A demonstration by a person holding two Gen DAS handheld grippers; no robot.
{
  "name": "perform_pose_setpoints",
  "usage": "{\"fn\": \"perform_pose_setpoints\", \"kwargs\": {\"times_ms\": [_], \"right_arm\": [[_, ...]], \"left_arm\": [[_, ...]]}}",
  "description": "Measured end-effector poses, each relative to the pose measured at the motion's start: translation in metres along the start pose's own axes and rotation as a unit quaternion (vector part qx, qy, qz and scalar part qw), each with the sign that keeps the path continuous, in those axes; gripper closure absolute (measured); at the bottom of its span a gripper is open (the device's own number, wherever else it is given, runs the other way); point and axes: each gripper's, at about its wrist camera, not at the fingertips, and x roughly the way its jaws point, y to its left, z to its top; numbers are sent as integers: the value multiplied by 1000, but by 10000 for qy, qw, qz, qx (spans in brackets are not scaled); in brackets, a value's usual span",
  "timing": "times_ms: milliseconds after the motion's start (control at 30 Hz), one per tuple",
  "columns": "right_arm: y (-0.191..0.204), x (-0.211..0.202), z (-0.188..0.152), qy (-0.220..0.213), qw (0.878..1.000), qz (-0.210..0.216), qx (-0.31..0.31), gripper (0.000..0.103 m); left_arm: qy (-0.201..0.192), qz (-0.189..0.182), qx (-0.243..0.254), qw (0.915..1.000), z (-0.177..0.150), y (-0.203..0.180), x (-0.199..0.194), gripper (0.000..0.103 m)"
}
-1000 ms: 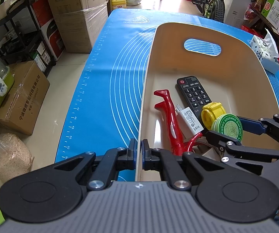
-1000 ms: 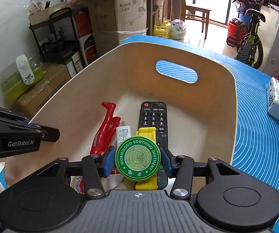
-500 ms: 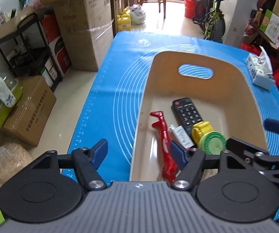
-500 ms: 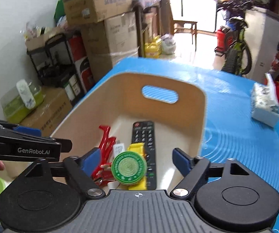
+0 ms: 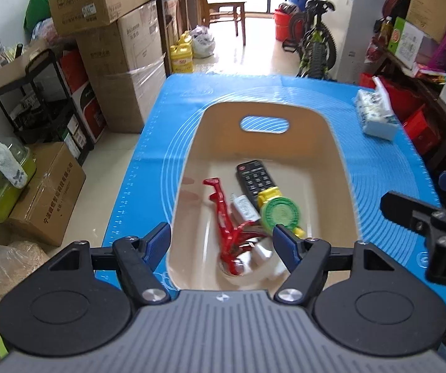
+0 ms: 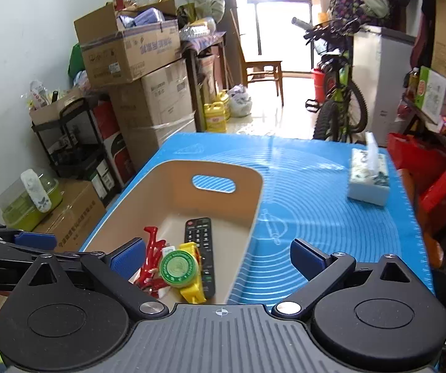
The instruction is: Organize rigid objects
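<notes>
Task looks near done: red clip tool (image 5: 221, 205), white adapter (image 5: 244, 206), remote (image 5: 255, 180), yellow piece (image 6: 193, 275) and green tin (image 6: 179, 268) all lie in the beige bin (image 5: 342, 168) on the blue-matted bench (image 5: 148, 143); only a tissue pack (image 6: 368, 177) sits outside, likely not a rigid item. Left hand-held gripper (image 5: 222, 244) has just spread wide with nothing pinched, right hand-held gripper (image 6: 219, 256) likewise opening, empty above the bin. Readable writing: tin lettering too blurred now, cartons carry Chinese print, illegible.
</notes>
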Motion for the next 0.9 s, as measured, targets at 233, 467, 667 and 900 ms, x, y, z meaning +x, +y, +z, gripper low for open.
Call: {"fn": "perform_pose_setpoints", "kwargs": {"times_ms": [233,467,667,900], "right_arm": [[-12,-49,-14,-174,9997,-139,-39,3],[-27,-93,-38,-281,9993,-235,25,3],[-40,-121,-63,-375,9991,-180,62,3],[-46,-142,-94,-549,9982,-220,34,3]], "left_arm": [[-299,9,63,9995,-16,-24,-40,30],[-362,58,48,9993,-43,-44,-66,30],[-469,70,91,9988,-70,-56,-77,30],[-581,78,-81,9982,-96,-64,-80,30]]}}
